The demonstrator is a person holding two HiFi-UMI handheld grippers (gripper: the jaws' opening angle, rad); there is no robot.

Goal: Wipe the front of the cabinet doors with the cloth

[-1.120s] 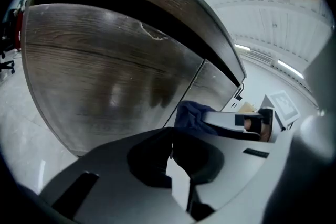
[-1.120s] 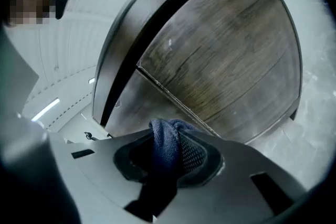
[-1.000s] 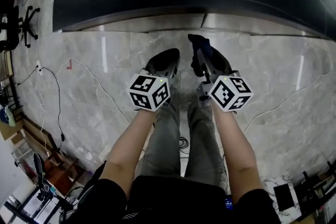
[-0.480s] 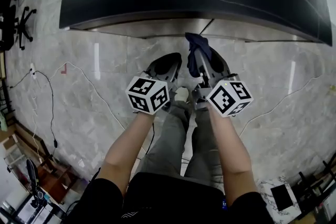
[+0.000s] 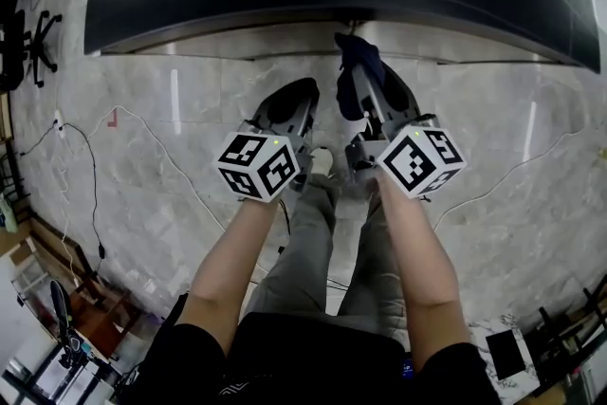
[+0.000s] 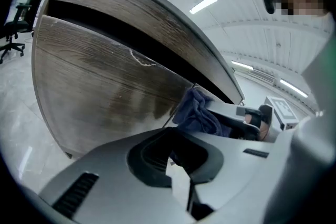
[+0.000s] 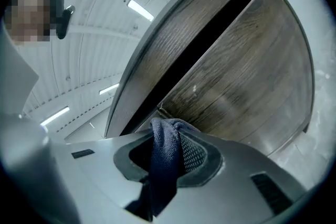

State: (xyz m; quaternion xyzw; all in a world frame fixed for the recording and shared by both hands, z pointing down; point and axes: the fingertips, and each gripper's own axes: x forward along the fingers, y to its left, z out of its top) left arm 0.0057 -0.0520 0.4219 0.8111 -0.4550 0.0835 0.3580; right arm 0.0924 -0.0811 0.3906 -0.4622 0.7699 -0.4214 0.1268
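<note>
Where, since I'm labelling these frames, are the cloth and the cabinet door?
cloth (image 7: pixel 165 165), right gripper view, on its dark blue hanging fold.
cabinet door (image 6: pixel 94 81), left gripper view, on its wood-grain front.

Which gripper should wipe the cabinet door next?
Probably the right gripper: it is shut on the cloth, which is up close to the door. The left gripper is shut with nothing in it.

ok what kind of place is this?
Probably an office or lab space: a marble-look tiled floor, an office chair off to the left, and strip lights on the ceiling above a long wood-grain cabinet.
</note>
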